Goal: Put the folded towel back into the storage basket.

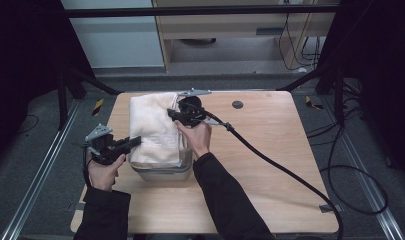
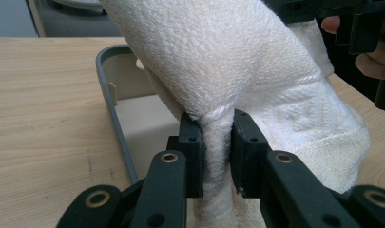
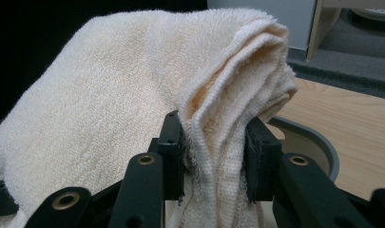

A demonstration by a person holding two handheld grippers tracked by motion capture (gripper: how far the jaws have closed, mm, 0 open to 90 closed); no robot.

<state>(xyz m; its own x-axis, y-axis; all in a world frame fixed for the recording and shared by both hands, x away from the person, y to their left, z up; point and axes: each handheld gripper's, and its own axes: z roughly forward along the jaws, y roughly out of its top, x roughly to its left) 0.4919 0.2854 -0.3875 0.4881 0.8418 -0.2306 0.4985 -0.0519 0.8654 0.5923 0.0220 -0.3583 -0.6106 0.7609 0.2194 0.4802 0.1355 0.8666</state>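
1. You hold the towel (image 1: 155, 131) with both grippers, folded and hanging over the grey bin (image 1: 165, 172) near the middle of the table (image 1: 270, 165). The left gripper (image 2: 217, 142) has its jaws pinched narrow on a bunched edge at the near left side; the right gripper (image 3: 214, 152) clamps a thick stack of layers at the far right corner.

2. Keep both pinches firm. The right one bites many layers, so check that none slips out of the stack before you move.

3. Judging by the bin's rim (image 2: 111, 102) below the cloth, the step in hand looks like lowering the towel into the bin. Bring both grippers down together and level, so the fold stays flat and does not sag in the middle.

4. Centre the towel first. In the high view it overhangs the bin toward the far side; draw it toward you so the edges clear the rim.

5. Keep the jaws off the bin's wall as you descend; a knock could shift the bin.

6. Let go only once the towel's weight rests inside, and open one gripper at a time.
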